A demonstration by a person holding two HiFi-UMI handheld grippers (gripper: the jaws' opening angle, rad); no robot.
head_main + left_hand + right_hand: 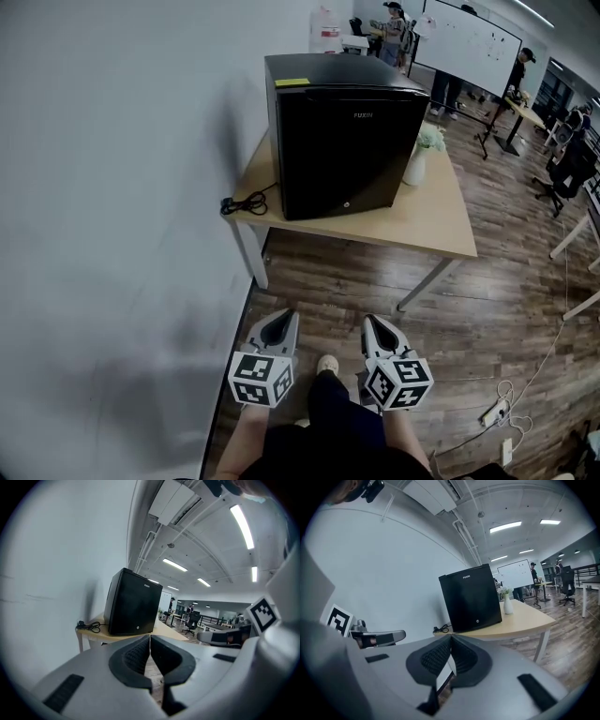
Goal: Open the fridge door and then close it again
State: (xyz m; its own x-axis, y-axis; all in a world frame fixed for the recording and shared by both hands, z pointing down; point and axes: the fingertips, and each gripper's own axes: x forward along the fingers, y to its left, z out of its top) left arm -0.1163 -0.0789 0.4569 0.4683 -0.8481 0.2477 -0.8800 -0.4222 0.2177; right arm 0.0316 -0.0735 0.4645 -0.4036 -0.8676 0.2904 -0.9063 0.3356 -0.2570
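Note:
A black mini fridge (342, 131) stands on a light wooden table (431, 220) against the wall, its door closed and facing me. Both grippers hang low over the floor, well short of the table. My left gripper (287, 316) has its jaws pressed together with nothing between them, and so does my right gripper (369, 321). In the left gripper view the fridge (133, 604) is ahead and slightly left of the gripper (150, 637). In the right gripper view the fridge (471, 602) stands beyond the gripper (451, 637), a little to the right.
A white vase with flowers (417, 159) sits right of the fridge, and a coiled black cable (246, 202) lies at the table's left corner. A grey wall (112, 187) runs along the left. A power strip (492, 412) lies on the wood floor at right. People, desks and chairs fill the back.

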